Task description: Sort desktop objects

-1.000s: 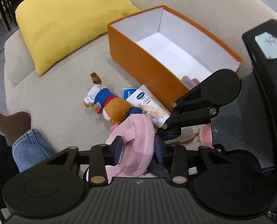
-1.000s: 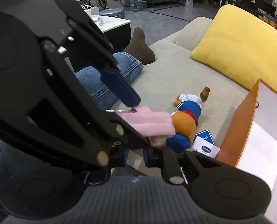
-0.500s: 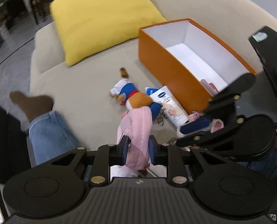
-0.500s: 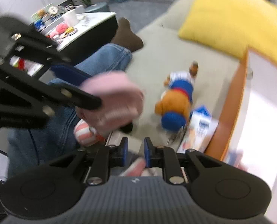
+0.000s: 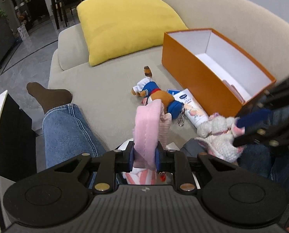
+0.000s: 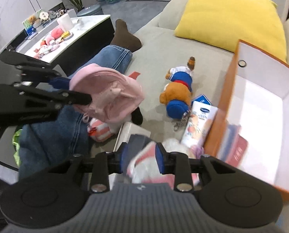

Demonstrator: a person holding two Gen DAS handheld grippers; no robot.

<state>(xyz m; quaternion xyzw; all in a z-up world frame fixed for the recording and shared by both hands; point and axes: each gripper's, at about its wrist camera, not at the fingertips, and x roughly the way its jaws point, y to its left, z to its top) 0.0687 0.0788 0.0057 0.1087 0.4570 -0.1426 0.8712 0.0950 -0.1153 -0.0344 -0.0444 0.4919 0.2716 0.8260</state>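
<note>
The step in hand seems to be carrying two soft toys toward the orange box (image 5: pixel 200 73), and to do it well each toy should be brought fully over the open top before it is let go, because the near wall of the box is high and a toy released too early would fall on the sofa (image 5: pixel 105 89). The left gripper (image 5: pixel 144 155) is clamped on the pink fabric (image 5: pixel 146 128) of a plush toy; its jaws are closing a little more, and the fabric fills the gap between the pads. It is soft and folds easily, so I think the grip should be kept deep on it. The right gripper (image 6: pixel 141 160) has a white fluffy toy (image 6: pixel 154 167) with pink parts between its fingers, just beside the box wall; its jaws are opening, and the picture is too blurred to tell whether the pads press on the toy now. The pink toy hangs above the person's jeans (image 6: pixel 53 136), with a striped pink-and-white part (image 6: pixel 99 130) under it. On the sofa lie a brown plush dog in blue sailor clothes (image 5: pixel 156 95) and a white cream tube (image 5: pixel 193 108), the tube lying against the box. The box is white inside and holds something reddish at its near end.
</note>
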